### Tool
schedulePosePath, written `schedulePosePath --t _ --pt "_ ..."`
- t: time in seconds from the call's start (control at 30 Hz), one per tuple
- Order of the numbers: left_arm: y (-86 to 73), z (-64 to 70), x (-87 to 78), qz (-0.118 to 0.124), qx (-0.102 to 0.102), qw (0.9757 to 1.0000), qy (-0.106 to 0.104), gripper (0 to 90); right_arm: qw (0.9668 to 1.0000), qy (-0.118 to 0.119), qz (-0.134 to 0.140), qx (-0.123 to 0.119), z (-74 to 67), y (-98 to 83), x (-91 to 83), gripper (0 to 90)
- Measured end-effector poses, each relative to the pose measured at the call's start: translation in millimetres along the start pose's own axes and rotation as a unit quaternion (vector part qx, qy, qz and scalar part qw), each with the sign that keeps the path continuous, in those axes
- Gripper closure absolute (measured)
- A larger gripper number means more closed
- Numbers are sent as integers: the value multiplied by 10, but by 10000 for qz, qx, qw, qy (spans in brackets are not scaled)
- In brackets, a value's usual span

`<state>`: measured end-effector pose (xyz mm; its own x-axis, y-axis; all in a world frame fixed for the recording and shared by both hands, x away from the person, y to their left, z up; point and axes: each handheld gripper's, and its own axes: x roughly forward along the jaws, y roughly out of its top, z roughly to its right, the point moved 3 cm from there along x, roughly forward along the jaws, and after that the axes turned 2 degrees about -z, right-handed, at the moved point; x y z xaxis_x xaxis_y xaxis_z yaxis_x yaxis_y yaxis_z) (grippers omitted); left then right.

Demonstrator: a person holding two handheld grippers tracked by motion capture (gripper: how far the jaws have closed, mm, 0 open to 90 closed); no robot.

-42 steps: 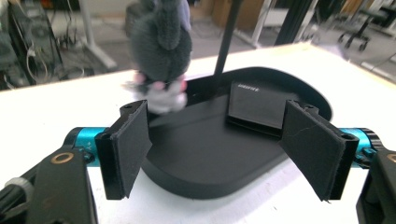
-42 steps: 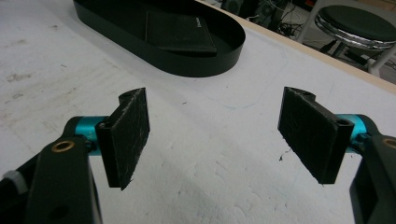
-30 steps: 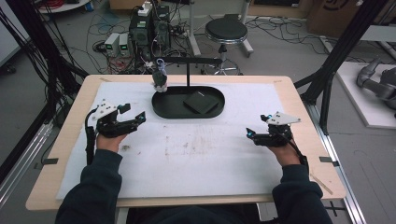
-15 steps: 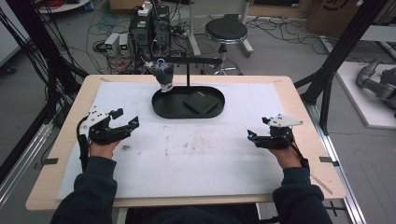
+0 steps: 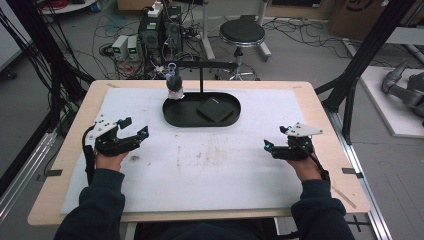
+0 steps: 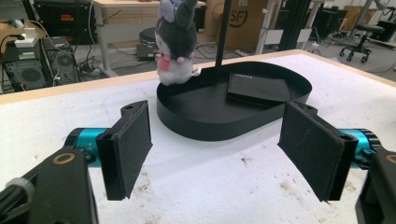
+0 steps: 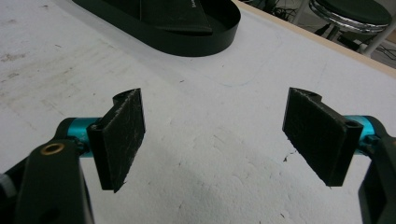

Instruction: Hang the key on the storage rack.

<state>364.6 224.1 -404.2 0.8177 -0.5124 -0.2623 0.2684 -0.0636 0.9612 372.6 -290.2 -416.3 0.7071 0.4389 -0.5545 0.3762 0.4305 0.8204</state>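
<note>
Free room: the white tabletop (image 5: 210, 175) lay bare between your left gripper (image 5: 134, 135) and right gripper (image 5: 270, 147). Obstacles, far middle: black tray (image 5: 175, 116); upright post (image 5: 201, 77) rising from it; plush toy (image 5: 174, 85) at its left end; black pad (image 5: 215, 108) lying inside.

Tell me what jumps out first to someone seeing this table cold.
The grey plush toy hanging from the black stand, its feet at the left end of the black oval tray at the table's far middle. A flat black pad lies in the tray. Nearer, the left gripper and right gripper sit wide apart, both open and empty.
</note>
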Motion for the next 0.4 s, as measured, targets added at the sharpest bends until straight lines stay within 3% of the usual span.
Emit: schedulePosePath --t 0.4 --pt "2 -20 45 12 -90 10000 27 257 10000 -17 18 43 4 -39 -6 216"
